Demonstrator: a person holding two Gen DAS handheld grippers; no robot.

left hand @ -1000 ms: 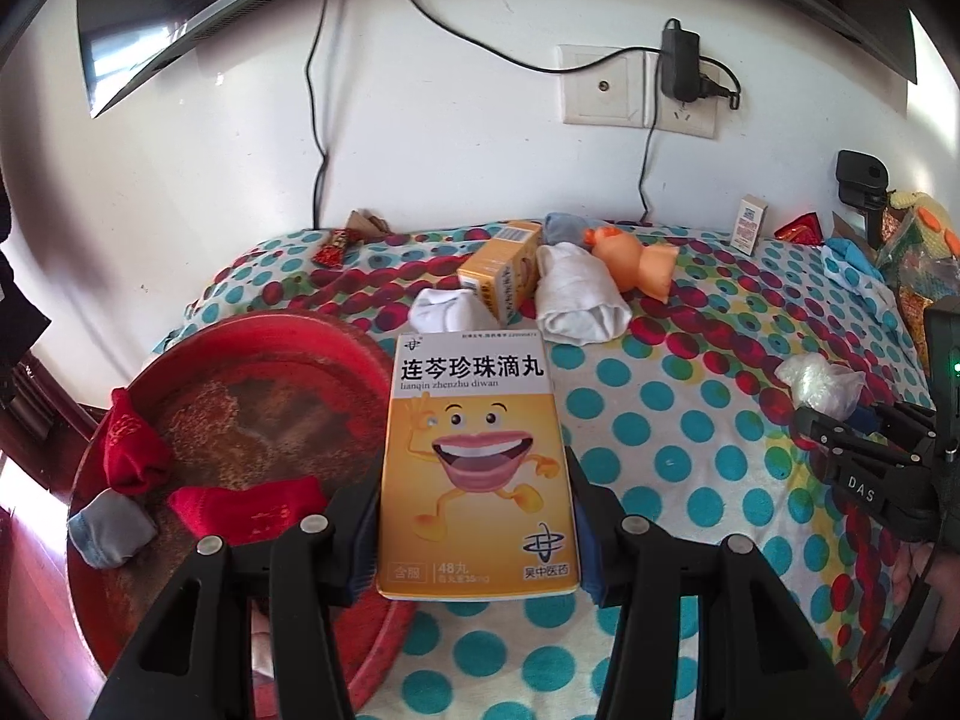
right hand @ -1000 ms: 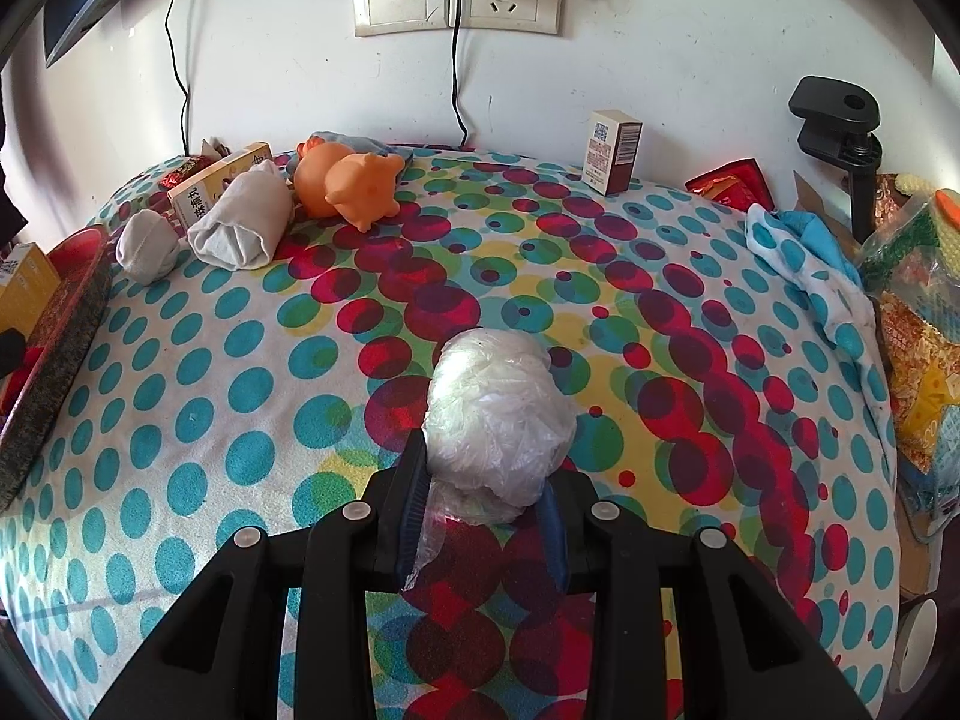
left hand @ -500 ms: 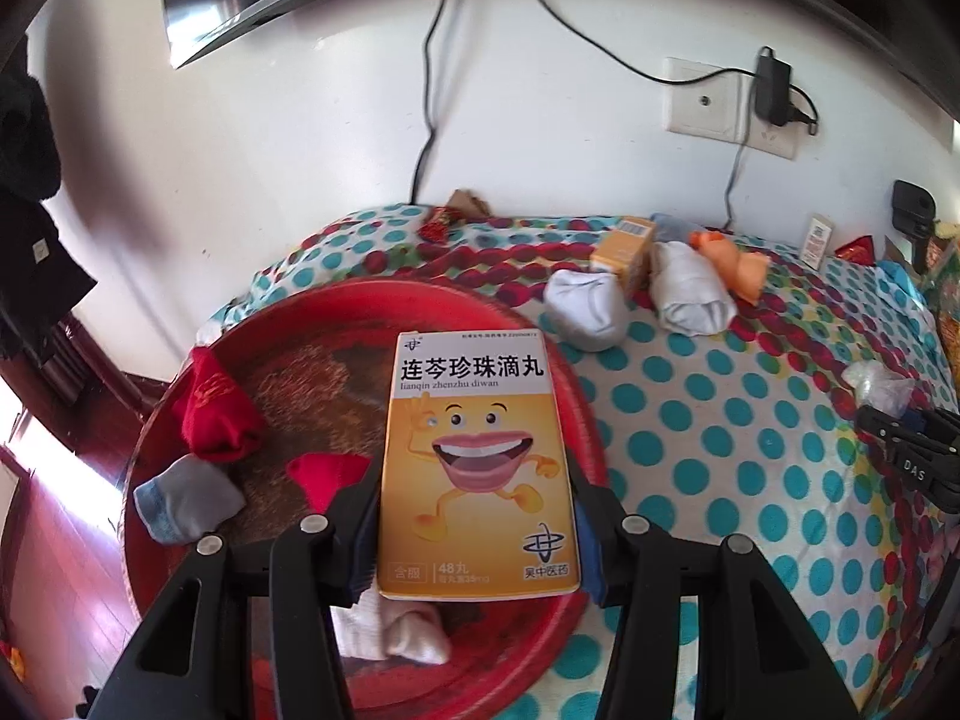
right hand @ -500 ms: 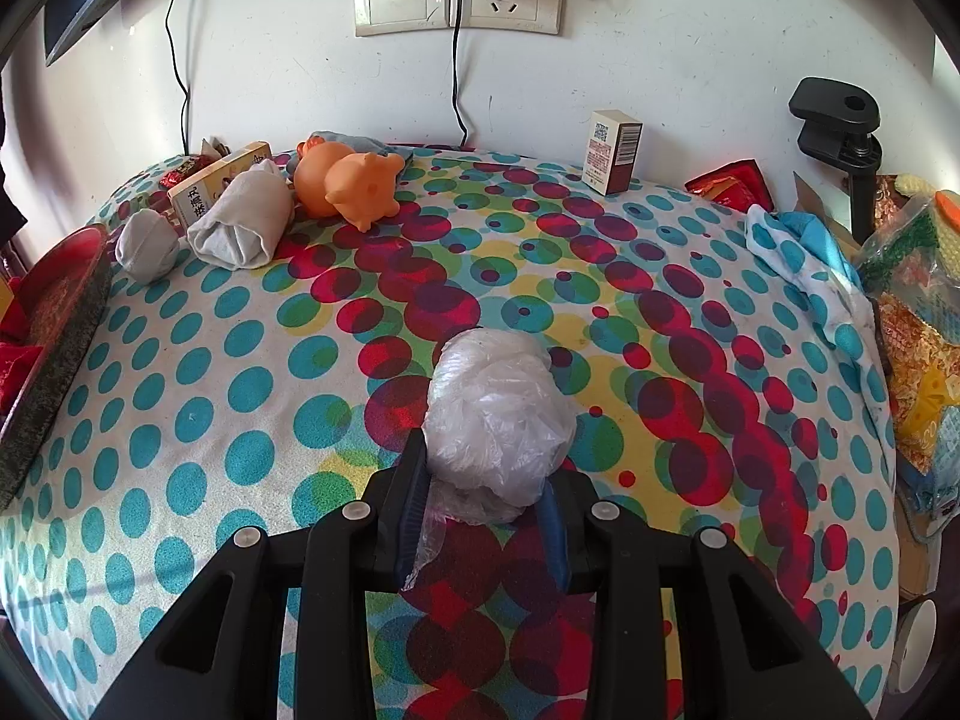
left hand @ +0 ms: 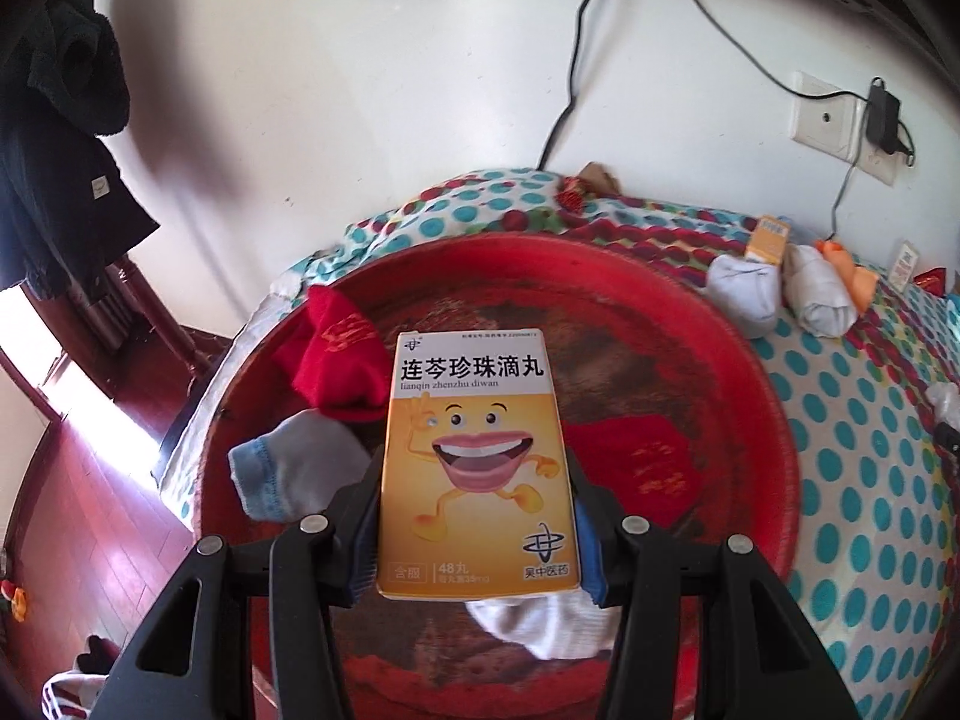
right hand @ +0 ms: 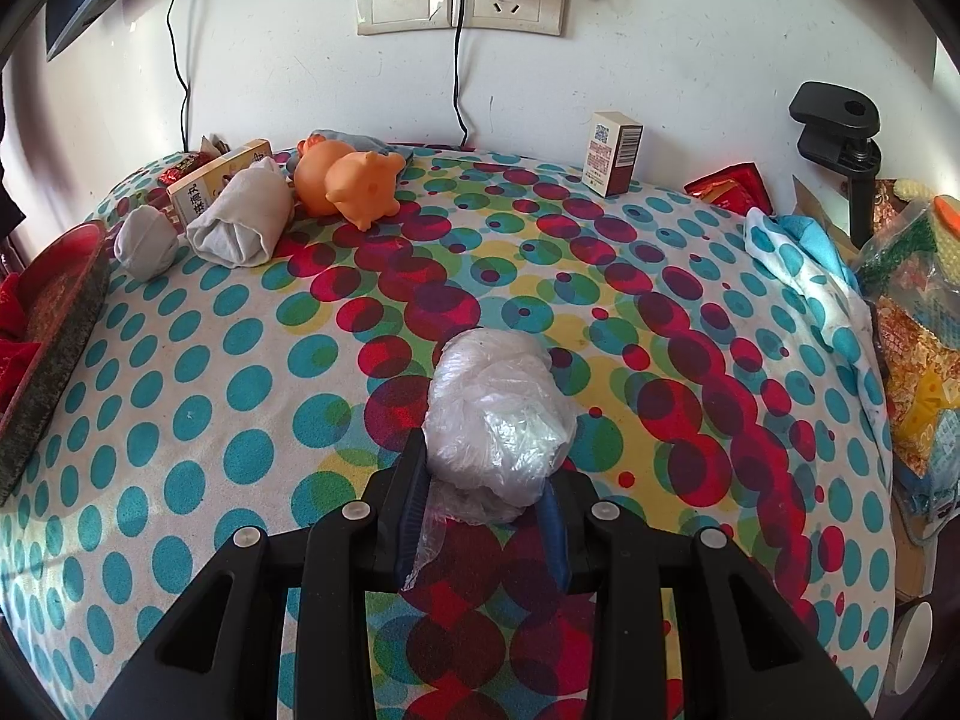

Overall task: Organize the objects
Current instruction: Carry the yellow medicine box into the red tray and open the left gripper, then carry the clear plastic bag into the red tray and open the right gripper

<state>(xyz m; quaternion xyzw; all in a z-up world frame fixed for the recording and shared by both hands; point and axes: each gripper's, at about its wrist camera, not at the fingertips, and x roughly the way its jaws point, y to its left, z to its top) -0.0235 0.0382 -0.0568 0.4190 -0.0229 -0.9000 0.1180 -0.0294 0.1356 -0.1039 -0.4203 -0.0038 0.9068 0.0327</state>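
A: L gripper (left hand: 477, 516)?
B: Pinching the yellow medicine box (left hand: 477, 462) by both long sides, held above the red basin (left hand: 774, 420).
A: What's in the basin?
B: Two red socks, one by the far-left rim (left hand: 336, 360), one flat on the right (left hand: 636, 468); a grey sock (left hand: 294, 474) near-left; a white sock (left hand: 546, 624) under the box.
A: R gripper (right hand: 486, 510)?
B: Clamped on a crumpled clear plastic bag (right hand: 495, 414) over the dotted tabletop (right hand: 240, 420).
A: Loose stuff?
B: By the wall: orange toy pig (right hand: 354, 180), rolled white cloth (right hand: 240, 222), grey sock ball (right hand: 146, 243), second yellow box (right hand: 210, 186), small upright carton (right hand: 612, 153).
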